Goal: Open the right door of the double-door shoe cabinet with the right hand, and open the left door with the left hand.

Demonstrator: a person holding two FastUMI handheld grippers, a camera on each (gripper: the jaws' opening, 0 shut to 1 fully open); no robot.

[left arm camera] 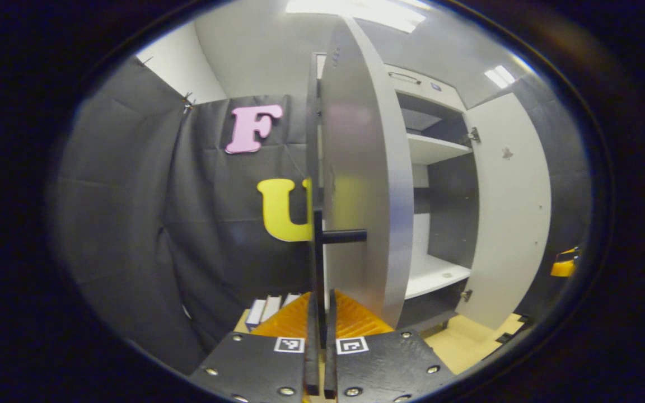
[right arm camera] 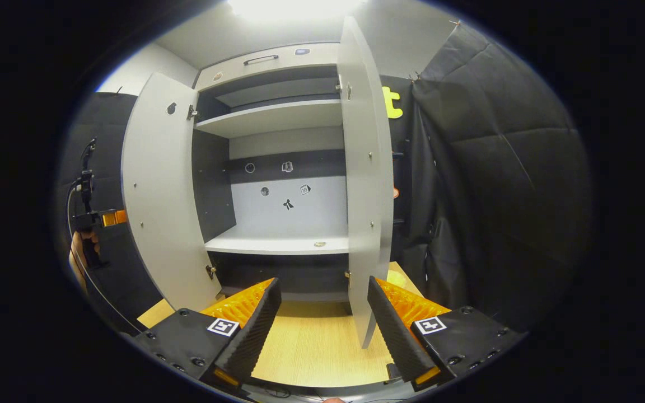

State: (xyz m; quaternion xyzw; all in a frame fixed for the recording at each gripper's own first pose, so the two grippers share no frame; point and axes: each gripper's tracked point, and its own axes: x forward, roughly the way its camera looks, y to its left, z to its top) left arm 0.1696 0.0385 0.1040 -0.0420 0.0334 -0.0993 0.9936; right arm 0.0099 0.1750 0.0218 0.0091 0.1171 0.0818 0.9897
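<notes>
A: Start with the biggest thing. Where is the shoe cabinet?

B: Straight ahead of the right hand-held gripper, standing on the table. Both doors stand swung open, shelves bare to view.

A: And the doors?

B: The right door stands edge-on just ahead of the right hand-held gripper, its lower corner between the two spread fingers, touching neither. The left door is off to that gripper's left.

A: The left hand-held gripper?

B: Its fingers are closed to a thin slit around the handle of the left door, which rises straight ahead of it. A hand holds it upright beyond the left door.
</notes>
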